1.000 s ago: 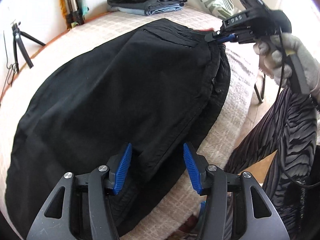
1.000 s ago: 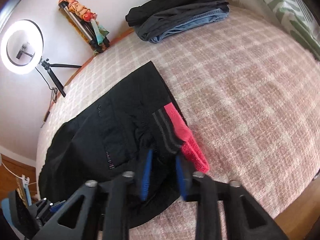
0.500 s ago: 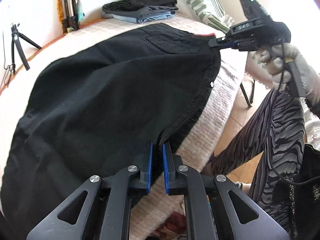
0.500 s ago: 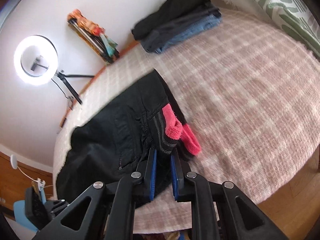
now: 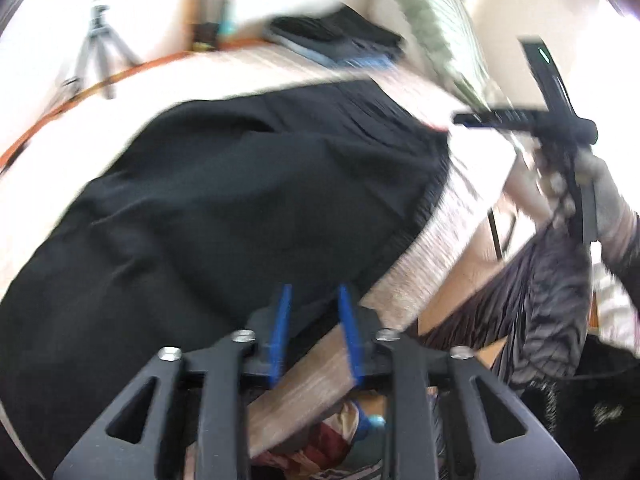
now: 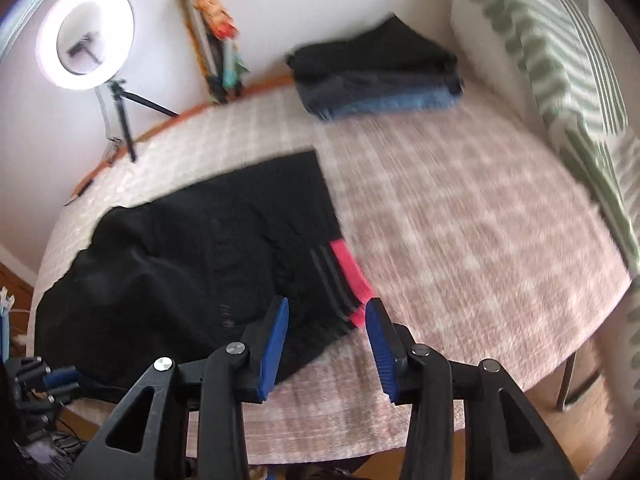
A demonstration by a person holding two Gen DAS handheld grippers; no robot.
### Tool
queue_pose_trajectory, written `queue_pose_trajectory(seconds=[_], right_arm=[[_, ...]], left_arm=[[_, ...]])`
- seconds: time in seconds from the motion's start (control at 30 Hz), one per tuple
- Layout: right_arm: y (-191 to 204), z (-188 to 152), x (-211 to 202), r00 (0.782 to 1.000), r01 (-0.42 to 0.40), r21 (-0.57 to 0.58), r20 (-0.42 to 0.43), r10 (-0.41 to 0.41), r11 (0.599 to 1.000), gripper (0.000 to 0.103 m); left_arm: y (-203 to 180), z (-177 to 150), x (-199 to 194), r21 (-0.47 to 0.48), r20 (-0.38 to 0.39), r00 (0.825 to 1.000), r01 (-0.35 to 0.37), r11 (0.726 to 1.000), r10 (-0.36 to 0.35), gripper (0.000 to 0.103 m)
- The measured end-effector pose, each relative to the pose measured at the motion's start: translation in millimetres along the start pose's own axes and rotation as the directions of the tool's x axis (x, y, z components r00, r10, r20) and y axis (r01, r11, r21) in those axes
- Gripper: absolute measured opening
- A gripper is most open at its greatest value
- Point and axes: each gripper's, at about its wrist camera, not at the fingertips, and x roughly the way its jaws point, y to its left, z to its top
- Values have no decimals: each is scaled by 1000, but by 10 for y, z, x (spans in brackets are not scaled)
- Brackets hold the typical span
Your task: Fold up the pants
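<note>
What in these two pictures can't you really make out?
- Left wrist view: motion blur smears everything, so the folds of the black pants are lost.
- Same view: the right gripper is blurred and side-on.
- Right wrist view: the left gripper is cut off by the frame's edge.
- Right wrist view: the count in the folded stack is blurred.

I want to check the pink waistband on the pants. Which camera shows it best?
The right wrist view: the pink band lies plainly visible at the black pants' near edge. The left wrist view is blurred and shows only a pink sliver.
</note>
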Motion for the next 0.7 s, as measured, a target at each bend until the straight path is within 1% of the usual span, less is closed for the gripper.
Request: queue_pose_trajectory(seconds=[0.03, 0.13, 0.17, 0.23, 0.3, 0.33, 0.37, 0.43, 0.5, 0.53, 0.57, 0.63, 0.67, 0.7], right_arm=[[50, 17, -52, 1000, 1, -21, 17, -1, 1000, 43], [329, 97, -178, 997, -27, -109, 69, 34, 994, 43], [442, 115, -200, 995, -41, -143, 81, 53, 989, 43], [657, 148, -215, 992, -73, -199, 87, 92, 977, 43], [905, 158, -195, 987, -105, -272, 86, 133, 957, 43], [1037, 156, -173, 984, -120, -308, 86, 153, 944, 43], [1133, 136, -159, 982, -132, -332, 83, 168, 934, 43], [1390, 91, -105, 973, -184, -394, 55, 223, 901, 43], [1580, 33, -68, 963, -231, -441, 25, 269, 867, 43], [1677, 3, -48, 959, -243, -464, 14, 282, 852, 43], [1809, -31, -15, 955, -257, -492, 0, 296, 832, 43], [1989, -75, 38, 948, -280, -526, -19, 318, 803, 43], [2080, -99, 70, 945, -290, -542, -28, 327, 789, 43], [2135, -117, 92, 942, -296, -554, -34, 334, 778, 43]], left_arm=[[92, -37, -93, -45, 22, 1000, -8, 999, 9, 40], [408, -205, -378, -194, 73, 996, -30, 981, 45, 40], [528, -290, -481, -248, 88, 994, -47, 968, 71, 40], [725, -430, -642, -322, 105, 988, -78, 944, 117, 42], [957, -598, -808, -416, 114, 981, -98, 904, 159, 45], [1113, -717, -908, -484, 119, 978, -95, 870, 173, 45], [1206, -812, -974, -530, 120, 976, -93, 843, 184, 45], [1451, -1041, -1155, -626, 124, 968, -92, 774, 216, 45], [1592, -1202, -1288, -688, 124, 959, -101, 719, 254, 45], [1685, -1333, -1376, -729, 130, 954, -93, 678, 270, 45], [1766, -1440, -1439, -759, 136, 951, -79, 646, 276, 45], [1922, -1666, -1548, -825, 148, 943, -48, 563, 297, 46], [1969, -1735, -1573, -842, 148, 940, -43, 538, 307, 46], [2052, -1857, -1607, -868, 145, 935, -38, 495, 325, 46]])
